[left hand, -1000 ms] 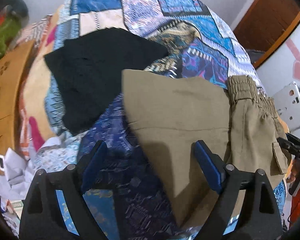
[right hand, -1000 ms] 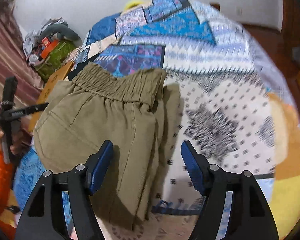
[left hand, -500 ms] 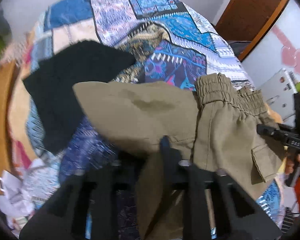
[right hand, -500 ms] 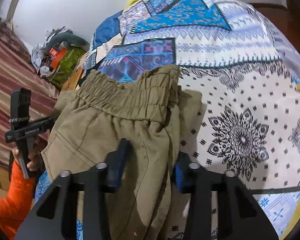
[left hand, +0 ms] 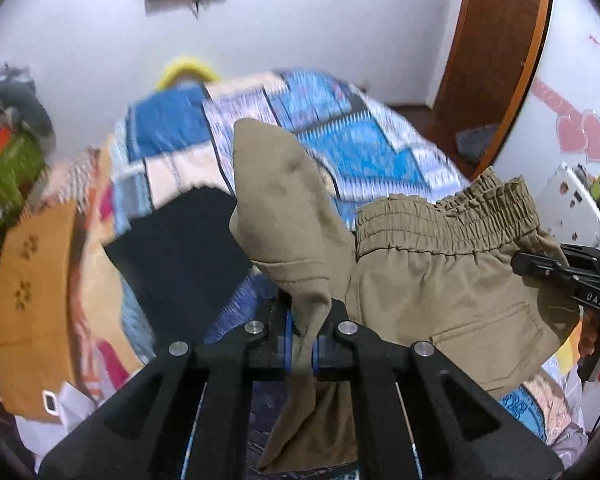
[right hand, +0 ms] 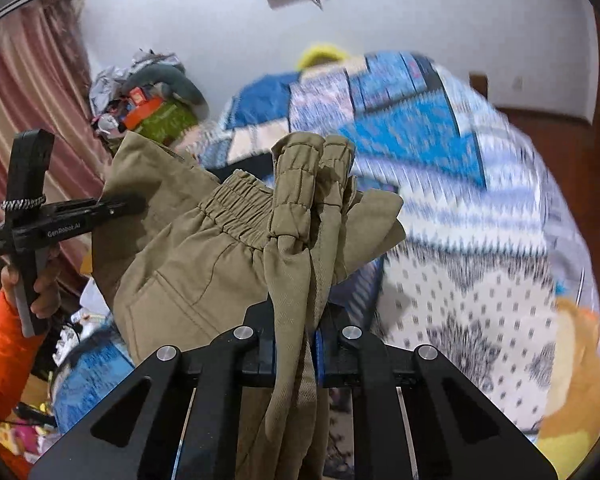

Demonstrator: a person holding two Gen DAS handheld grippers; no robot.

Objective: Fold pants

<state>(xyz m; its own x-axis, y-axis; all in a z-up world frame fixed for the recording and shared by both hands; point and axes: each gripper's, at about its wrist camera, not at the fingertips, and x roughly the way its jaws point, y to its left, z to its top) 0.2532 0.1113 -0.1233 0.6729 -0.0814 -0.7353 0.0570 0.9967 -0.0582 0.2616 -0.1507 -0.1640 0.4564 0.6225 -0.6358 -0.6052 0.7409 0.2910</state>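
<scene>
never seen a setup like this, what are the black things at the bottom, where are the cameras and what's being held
No robot here: a person holds two handheld grippers, each with a fisheye camera looking along its fingers. One picture is from the left gripper, the other from the right gripper. Both are shut on the khaki pants, raised above a bed with a patterned bedspread. The left pinches a leg, the right the waistband end. A black garment lies on the bed.

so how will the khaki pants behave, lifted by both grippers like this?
Likely floppy: the khaki pants droop and bunch below the left gripper. Probably light: the right gripper holds them by a thin pinch. The elastic waistband may gather unevenly.
</scene>
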